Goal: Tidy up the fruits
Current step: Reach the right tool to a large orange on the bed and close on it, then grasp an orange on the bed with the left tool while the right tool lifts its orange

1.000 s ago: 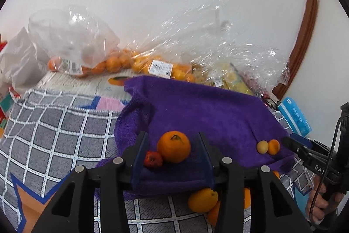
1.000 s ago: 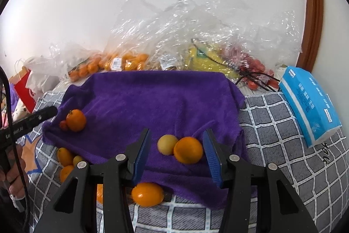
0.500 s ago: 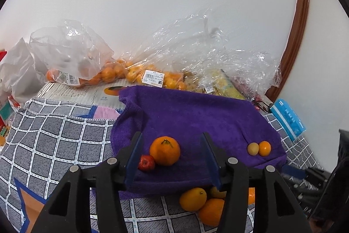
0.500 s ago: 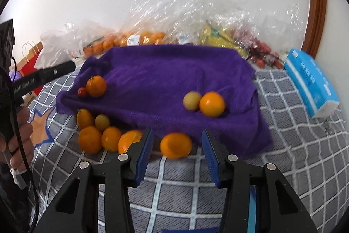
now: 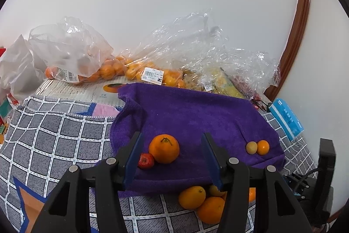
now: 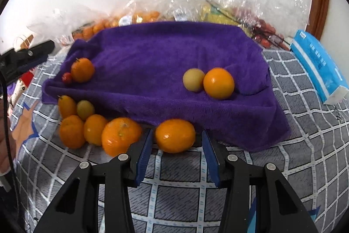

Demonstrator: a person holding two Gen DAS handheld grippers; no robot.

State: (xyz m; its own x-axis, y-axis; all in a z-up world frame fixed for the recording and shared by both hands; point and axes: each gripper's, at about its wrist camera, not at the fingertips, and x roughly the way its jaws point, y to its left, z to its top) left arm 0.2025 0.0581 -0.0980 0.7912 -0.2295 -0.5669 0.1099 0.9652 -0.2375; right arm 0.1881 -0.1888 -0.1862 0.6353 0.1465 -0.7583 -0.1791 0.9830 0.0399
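A purple towel (image 6: pixel 152 54) bears a stemmed orange (image 5: pixel 164 148) with a small red fruit (image 5: pixel 145 160) beside it at the left. A yellow fruit (image 6: pixel 193 79) and an orange one (image 6: pixel 218 82) lie at its right. My left gripper (image 5: pixel 171 158) stands open, short of the stemmed orange, with nothing held. On the checked cloth in front of the towel lies an orange (image 6: pixel 175 135). My right gripper (image 6: pixel 177 156) is closing around it, with small gaps at both pads. Several more oranges (image 6: pixel 93 129) are piled to its left.
Clear plastic bags of oranges (image 5: pixel 113 68) and other produce (image 6: pixel 218 8) line the white wall behind the towel. A blue tissue pack (image 6: pixel 318 64) lies at the right. A brown wooden frame (image 5: pixel 296 21) rises at the far right. A hand (image 6: pixel 5 145) shows at the left edge.
My right gripper has dropped from over the towel's right pair to the orange on the checked cloth, and its jaws have narrowed. The left jaws have widened and drawn back slightly.
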